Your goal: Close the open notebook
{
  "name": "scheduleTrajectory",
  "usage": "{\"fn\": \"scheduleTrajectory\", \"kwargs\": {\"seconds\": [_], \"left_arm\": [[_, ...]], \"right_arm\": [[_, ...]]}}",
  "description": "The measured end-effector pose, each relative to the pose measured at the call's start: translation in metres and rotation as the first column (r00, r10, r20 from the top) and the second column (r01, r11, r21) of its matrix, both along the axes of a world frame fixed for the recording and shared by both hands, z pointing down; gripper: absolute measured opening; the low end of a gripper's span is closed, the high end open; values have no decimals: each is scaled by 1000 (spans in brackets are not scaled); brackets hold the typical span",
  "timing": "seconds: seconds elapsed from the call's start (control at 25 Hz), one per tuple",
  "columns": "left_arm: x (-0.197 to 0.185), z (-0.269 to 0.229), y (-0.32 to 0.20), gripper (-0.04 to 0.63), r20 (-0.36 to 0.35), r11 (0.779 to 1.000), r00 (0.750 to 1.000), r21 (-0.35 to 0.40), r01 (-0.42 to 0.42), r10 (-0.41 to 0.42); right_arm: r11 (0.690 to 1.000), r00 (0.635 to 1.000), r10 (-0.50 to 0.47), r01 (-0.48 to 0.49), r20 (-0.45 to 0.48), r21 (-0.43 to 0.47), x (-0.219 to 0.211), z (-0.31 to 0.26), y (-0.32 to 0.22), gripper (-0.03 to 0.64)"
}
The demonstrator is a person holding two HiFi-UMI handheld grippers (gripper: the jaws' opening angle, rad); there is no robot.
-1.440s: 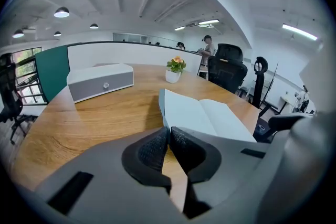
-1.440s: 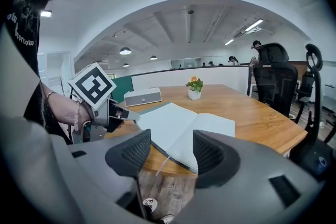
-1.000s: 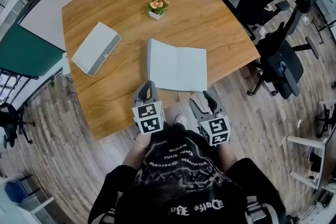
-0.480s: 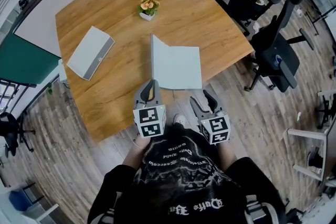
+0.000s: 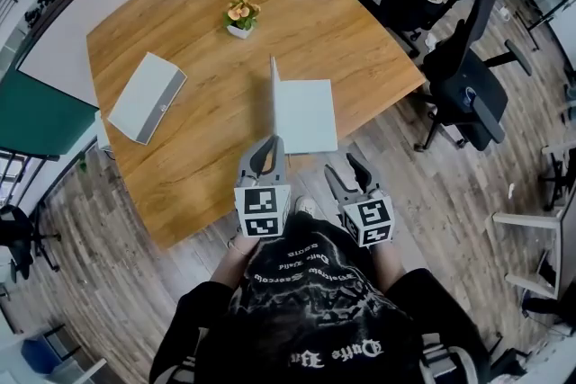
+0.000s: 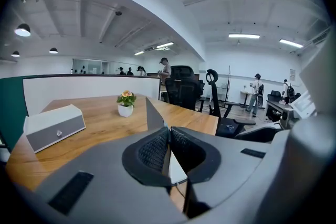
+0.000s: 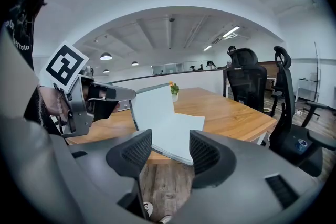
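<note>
The pale green notebook point(image 5: 308, 114) lies near the front edge of the wooden table point(image 5: 189, 22), its right half flat. Its left cover point(image 5: 273, 93) stands about upright. My left gripper point(image 5: 267, 148) is shut on the cover's near edge; in the left gripper view the thin cover point(image 6: 153, 114) rises from between the closed pads point(image 6: 156, 147). My right gripper point(image 5: 346, 174) is open and holds nothing, just off the table's front edge, to the right of the left one. In the right gripper view the notebook point(image 7: 170, 124) lies beyond the spread jaws, with the left gripper point(image 7: 116, 99) pinching the raised cover.
A grey-and-white box point(image 5: 147, 96) lies at the table's left. A small potted plant point(image 5: 238, 17) stands at the far middle. Black office chairs point(image 5: 468, 94) stand to the right of the table, over the wooden floor point(image 5: 423, 193).
The left cover has swung up from lying flat to about upright. My left gripper has moved right and slightly up with it. The right gripper has barely moved.
</note>
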State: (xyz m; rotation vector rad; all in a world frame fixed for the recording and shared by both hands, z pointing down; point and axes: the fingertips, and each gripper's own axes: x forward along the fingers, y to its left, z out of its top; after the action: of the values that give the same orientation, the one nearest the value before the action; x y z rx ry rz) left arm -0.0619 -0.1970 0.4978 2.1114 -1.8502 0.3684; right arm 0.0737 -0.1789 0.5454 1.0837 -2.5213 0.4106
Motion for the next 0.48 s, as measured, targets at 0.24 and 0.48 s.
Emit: {"fn": "scheduleTrajectory", "kwargs": {"seconds": [0.24, 0.48], "left_arm": [[23, 1, -4, 37, -20, 996, 996, -4, -87, 87], [40, 3, -9, 37, -16, 990, 989, -10, -144, 144]], "right_arm": [[1000, 1000, 18, -18, 0, -4, 11, 1, -1, 227], [1000, 1000, 26, -26, 4, 6, 15, -3, -4, 225]]}}
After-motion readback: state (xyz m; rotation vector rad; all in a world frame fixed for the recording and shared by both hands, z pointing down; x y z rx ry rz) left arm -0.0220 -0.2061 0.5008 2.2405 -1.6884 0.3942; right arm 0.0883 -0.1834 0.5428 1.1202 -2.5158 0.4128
